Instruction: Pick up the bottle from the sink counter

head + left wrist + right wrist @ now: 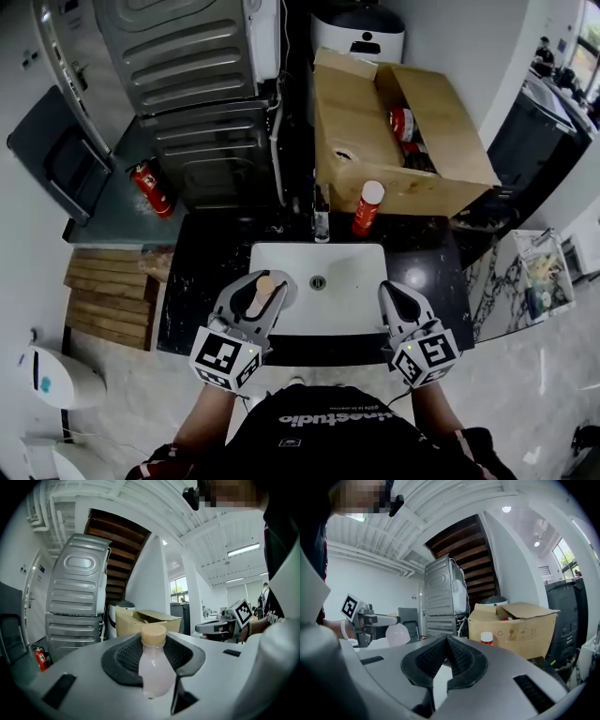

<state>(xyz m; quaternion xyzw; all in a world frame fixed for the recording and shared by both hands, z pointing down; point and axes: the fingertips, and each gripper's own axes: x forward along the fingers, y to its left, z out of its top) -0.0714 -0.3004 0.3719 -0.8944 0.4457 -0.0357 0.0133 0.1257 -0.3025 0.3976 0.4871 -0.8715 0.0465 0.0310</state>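
A small pale pink bottle [257,300] with a tan cap sits between the jaws of my left gripper [265,289], which is shut on it and holds it above the left rim of the white sink [347,281]. In the left gripper view the bottle [153,667] stands upright between the dark pads, cap on top. My right gripper [397,298] hovers over the sink's right rim, shut, with nothing in it; its tips meet in the right gripper view [446,641]. From there the held bottle [396,634] shows at the left.
A red bottle with a white cap [367,208] stands on the black counter [206,262] behind the sink, beside the faucet [322,220]. An open cardboard box [422,141] sits behind it. A washing machine [206,103] and a fire extinguisher [150,187] are at the back left.
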